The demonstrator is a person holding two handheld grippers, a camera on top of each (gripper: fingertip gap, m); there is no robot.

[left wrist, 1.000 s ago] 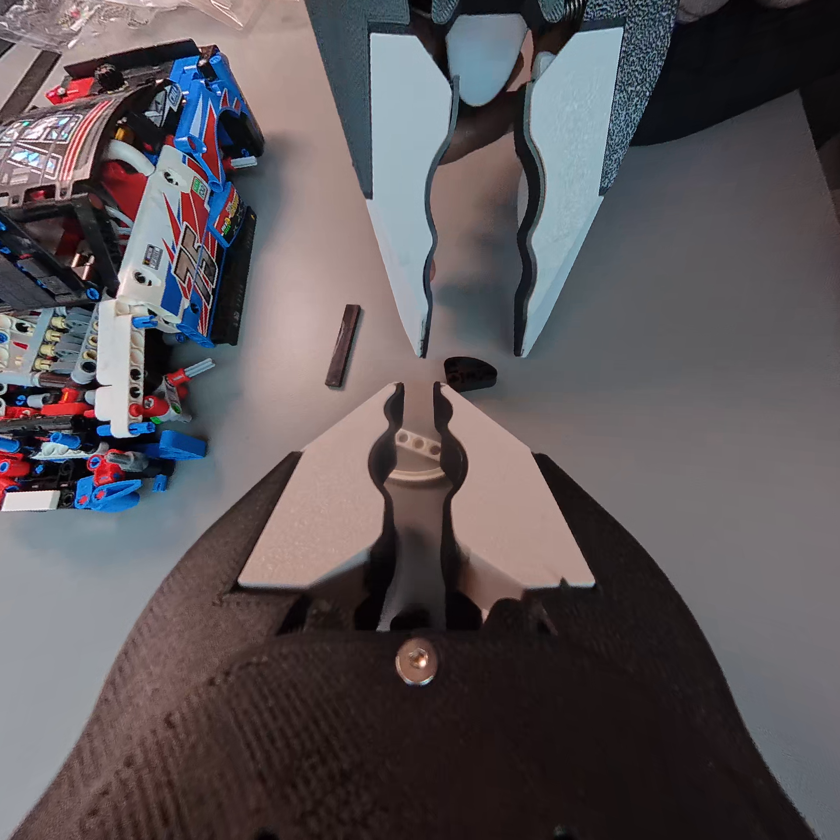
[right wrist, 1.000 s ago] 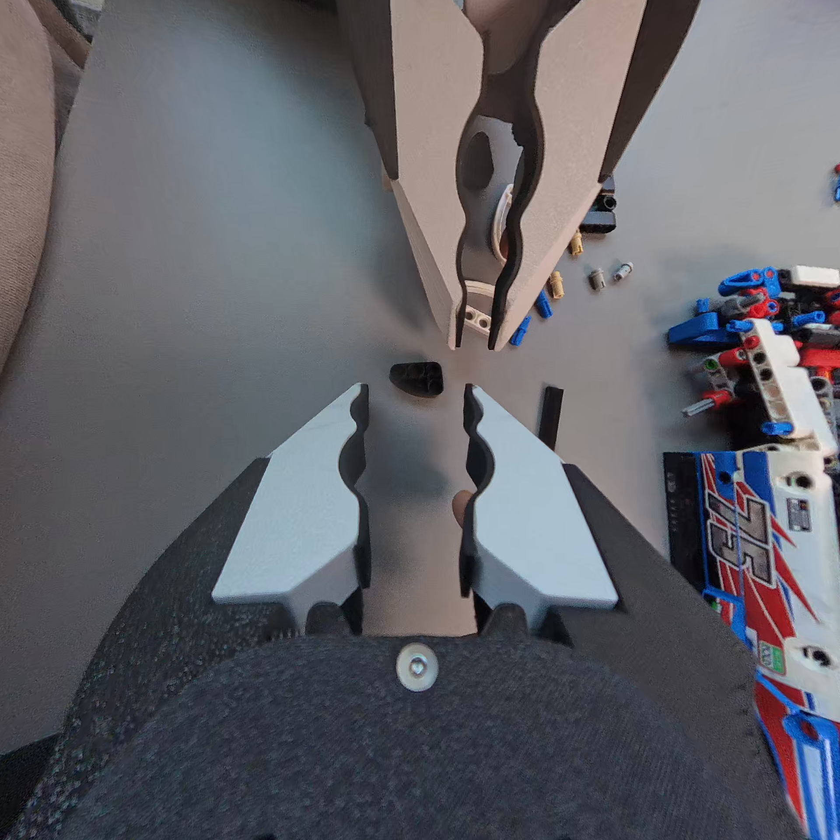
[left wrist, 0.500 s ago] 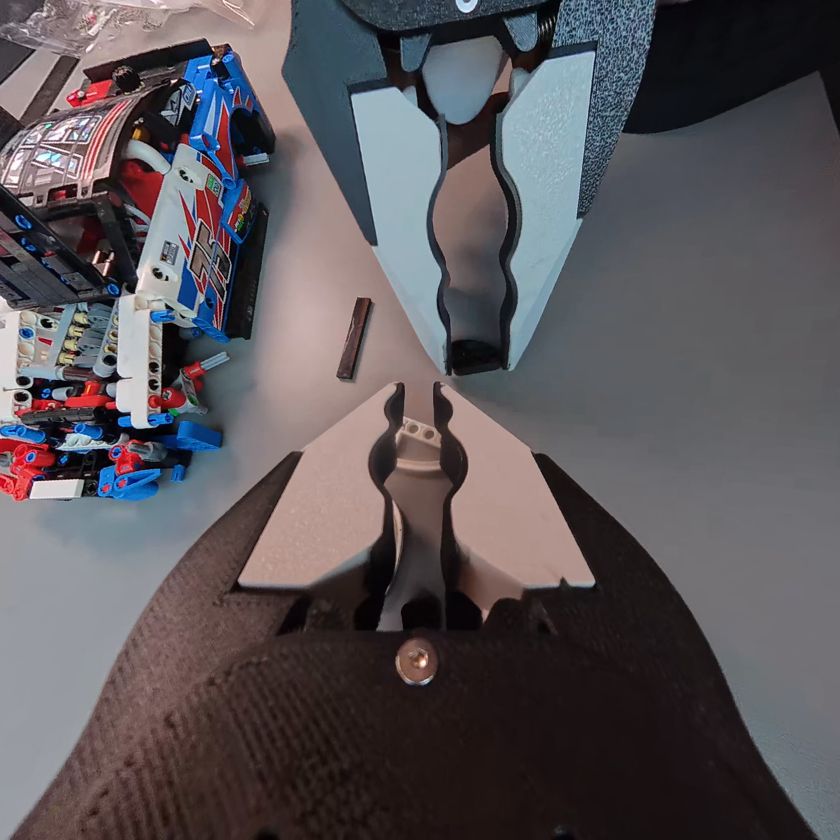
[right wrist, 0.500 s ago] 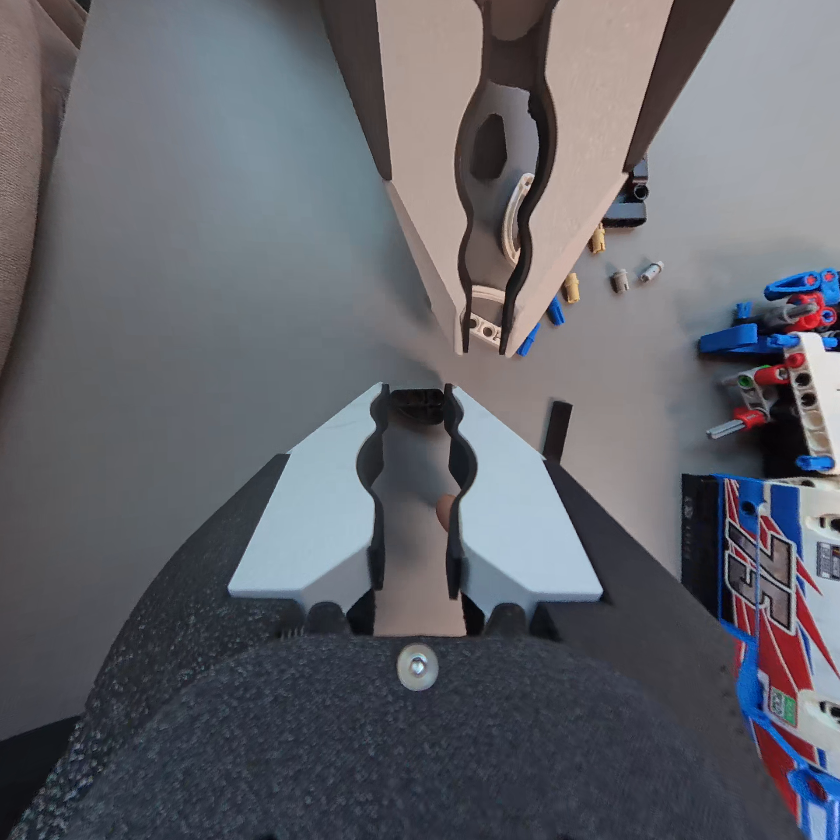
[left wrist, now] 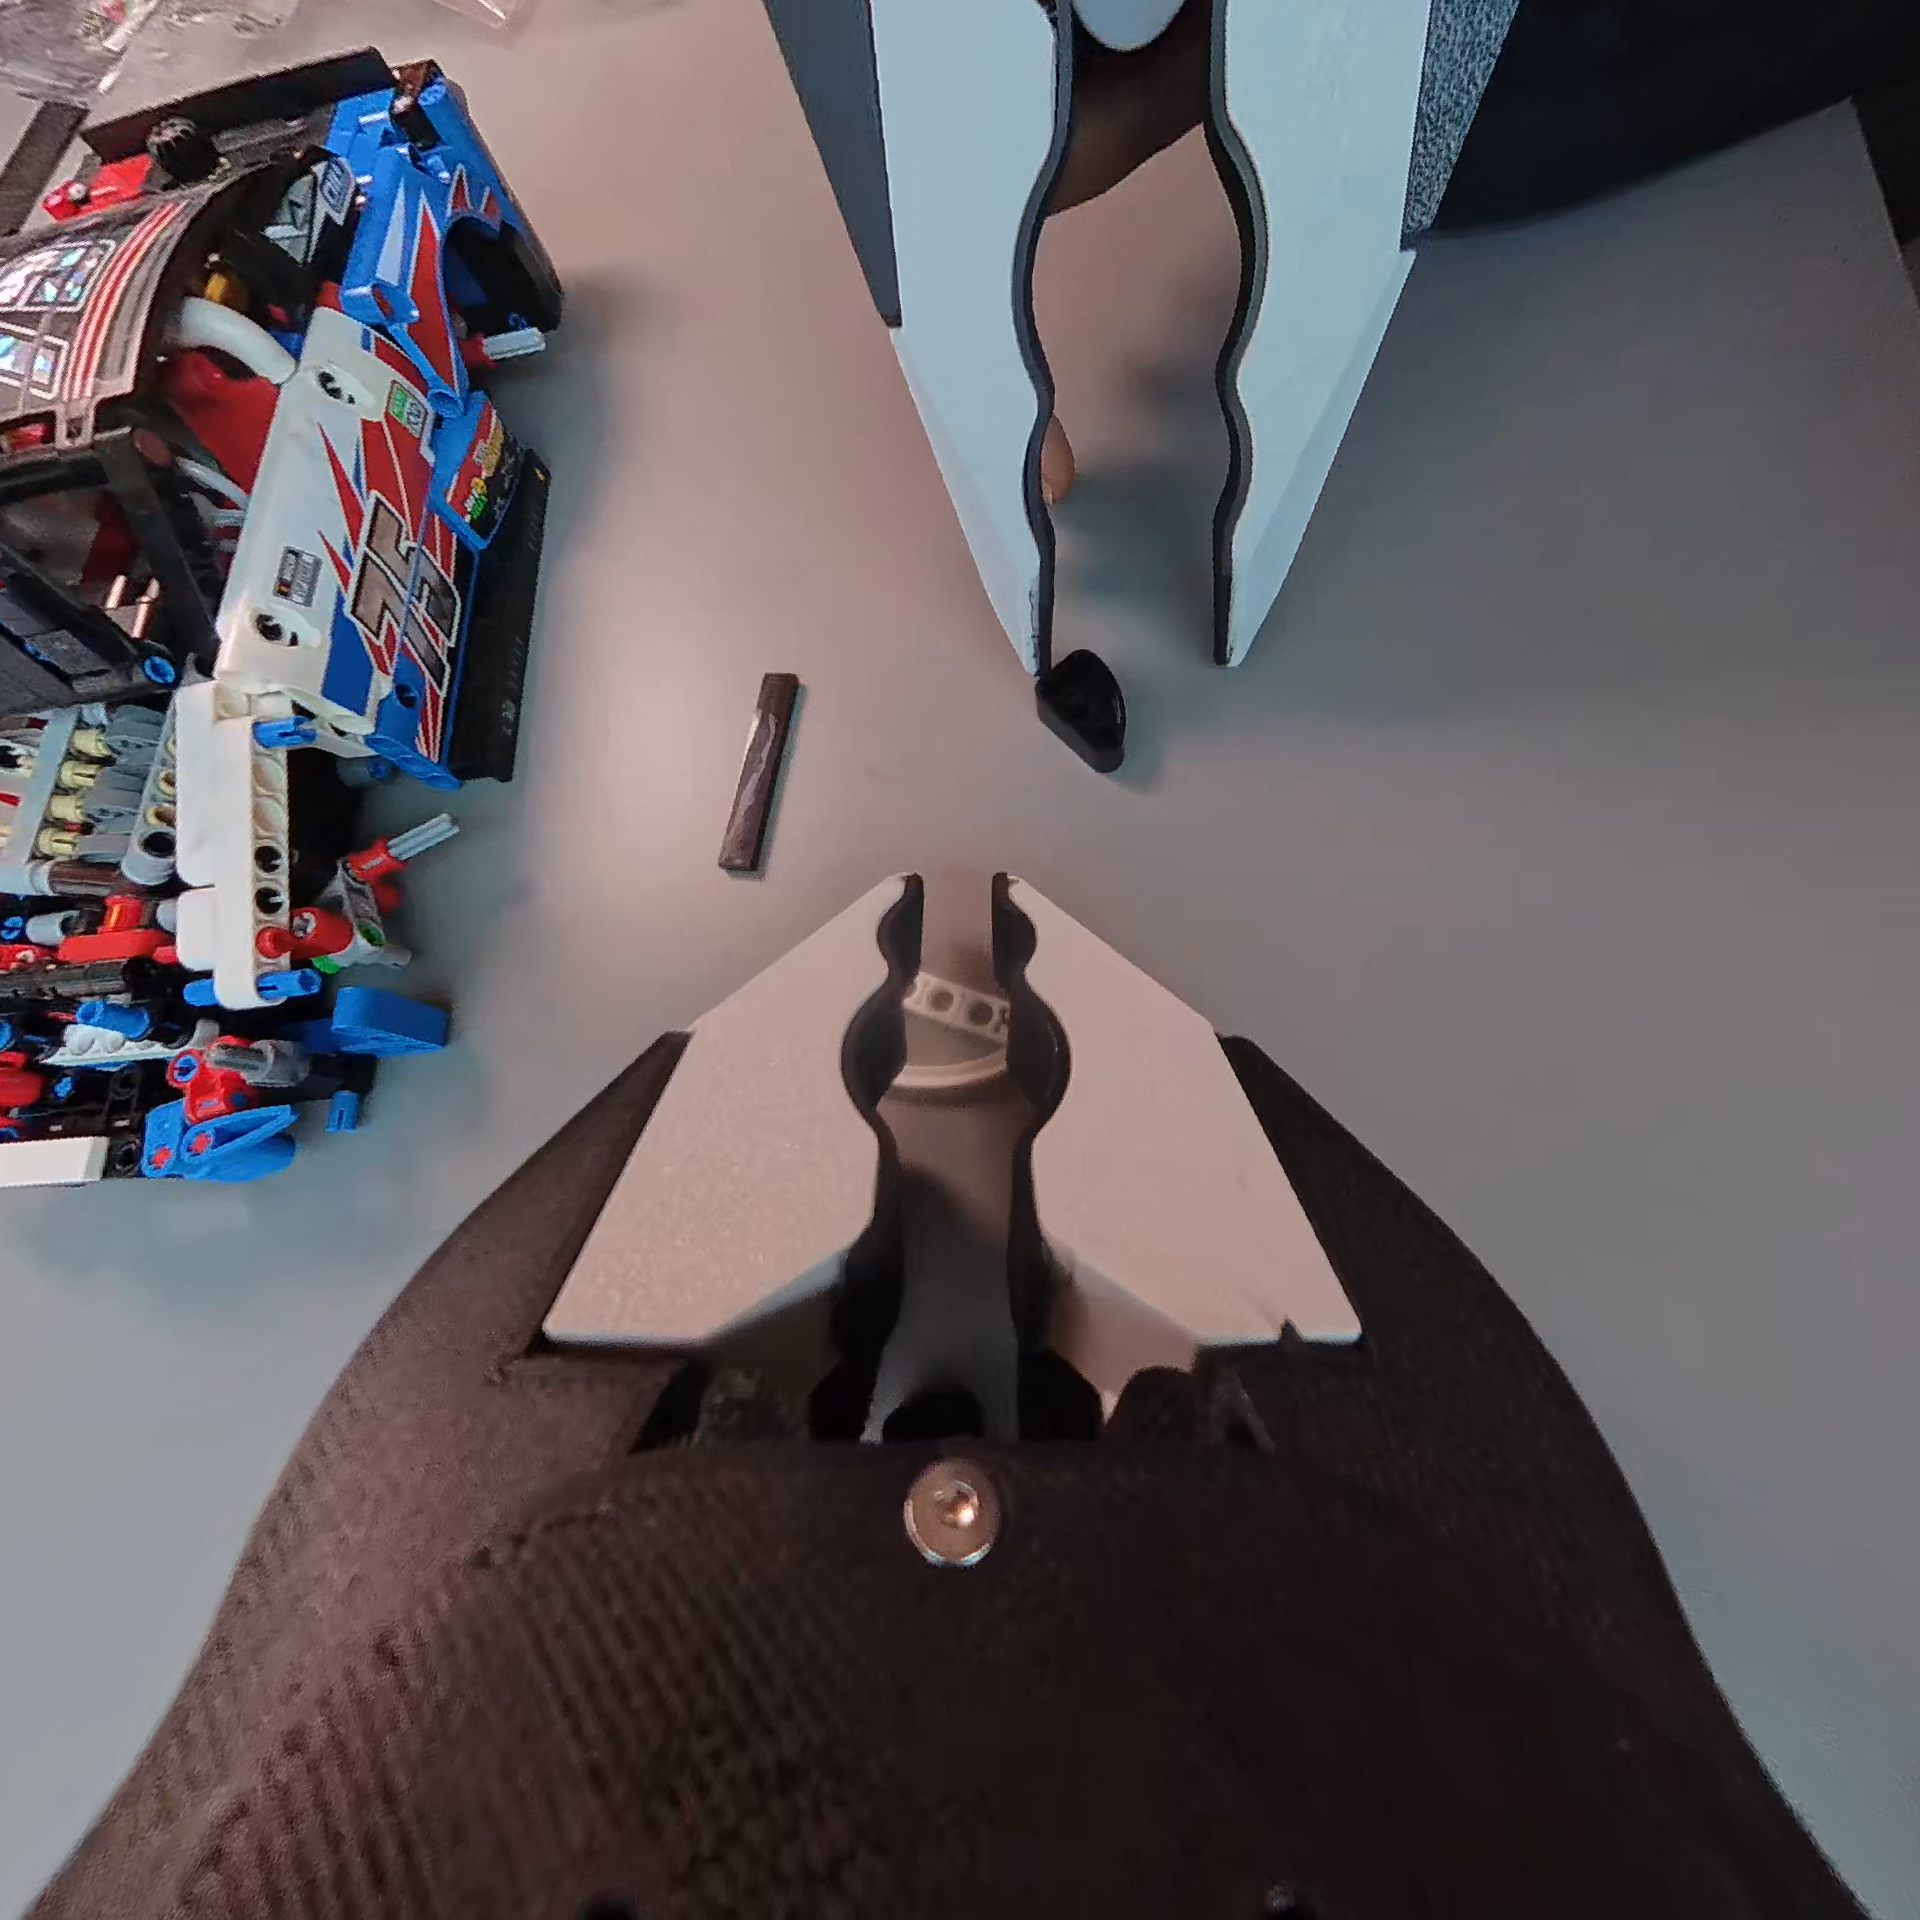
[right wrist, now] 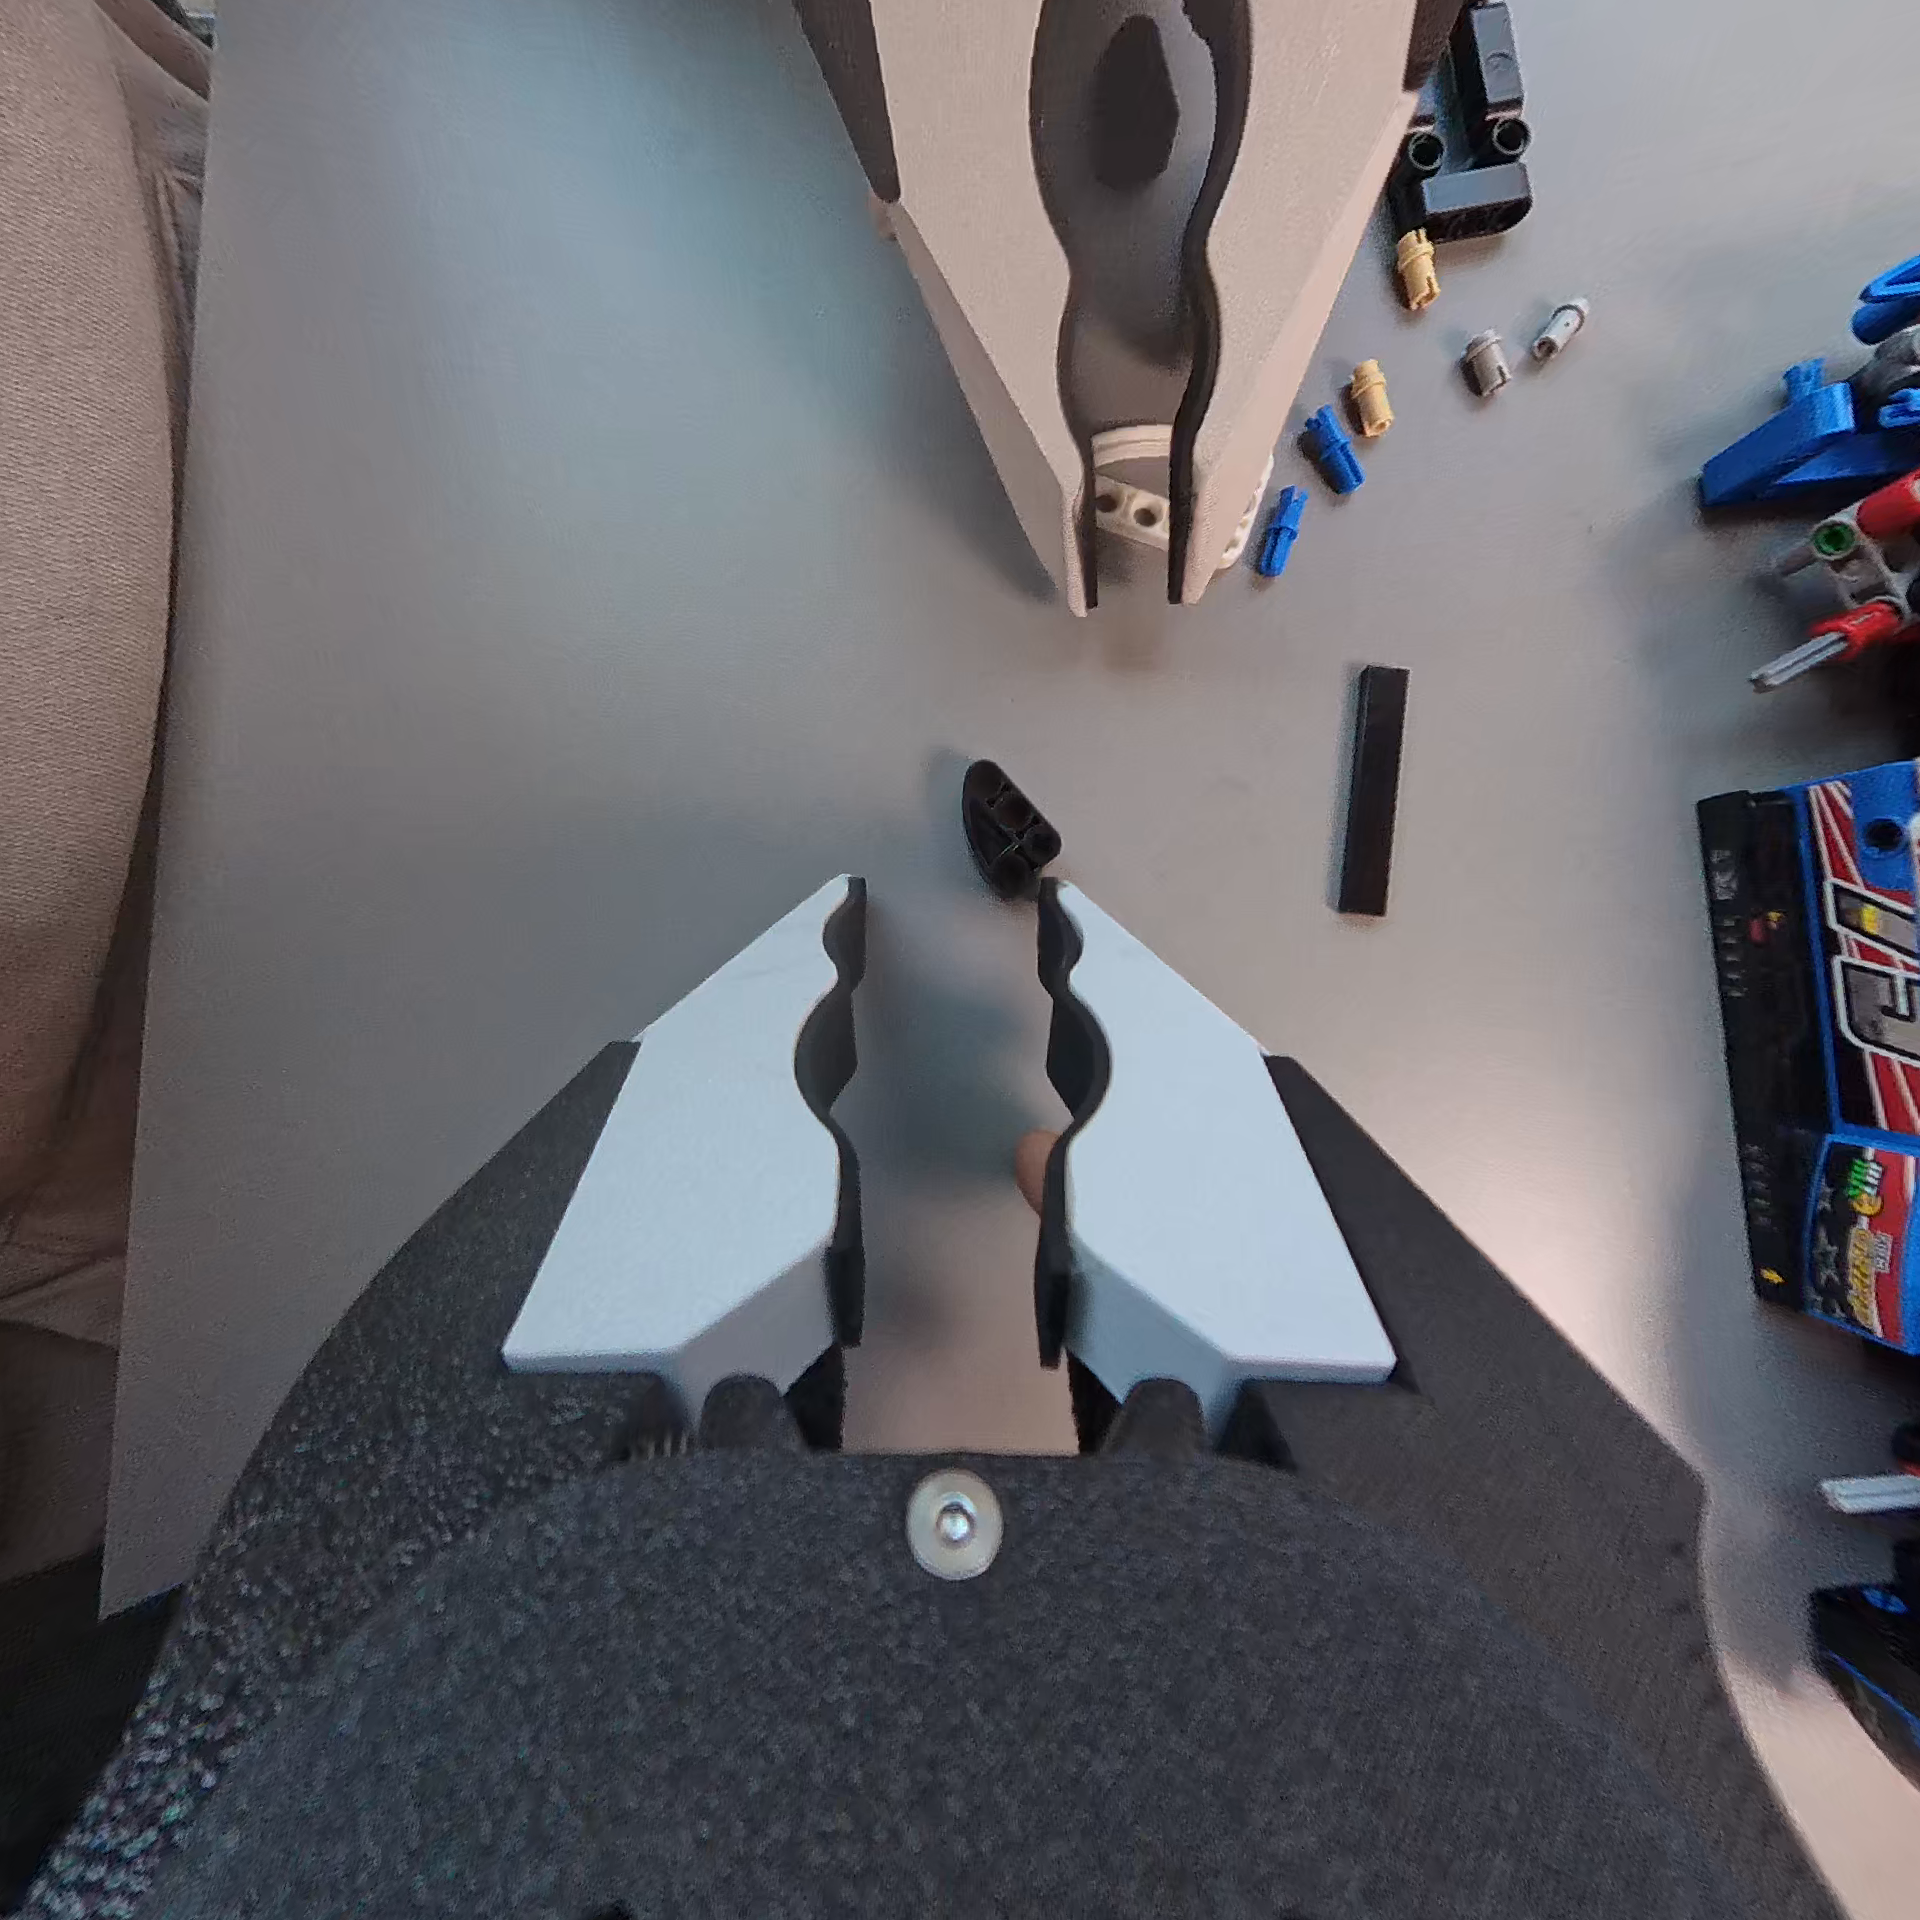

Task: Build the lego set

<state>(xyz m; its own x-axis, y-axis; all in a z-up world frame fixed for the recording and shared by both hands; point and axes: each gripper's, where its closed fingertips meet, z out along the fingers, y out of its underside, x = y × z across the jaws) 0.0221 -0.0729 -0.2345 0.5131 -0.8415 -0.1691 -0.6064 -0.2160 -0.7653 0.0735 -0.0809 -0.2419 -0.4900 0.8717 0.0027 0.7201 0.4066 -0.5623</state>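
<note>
Right claw [right wrist: 951,888] agape beside black piece [right wrist: 1010,829]

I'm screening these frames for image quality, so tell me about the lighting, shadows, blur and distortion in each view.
Left wrist view: sharp, wide-angle bending toward the edges, soft glare on the grey table; the small black rounded Lego piece casts a faint shadow. Right wrist view: cooler light at left, warmer at right; a dark soft shadow lies between the open right gripper fingers; the half-built blue, white and red Lego car is cropped at the edge.

Left gripper [left wrist: 956,883] gripping white piece [left wrist: 956,1006], black piece [left wrist: 1084,710] ahead
</note>
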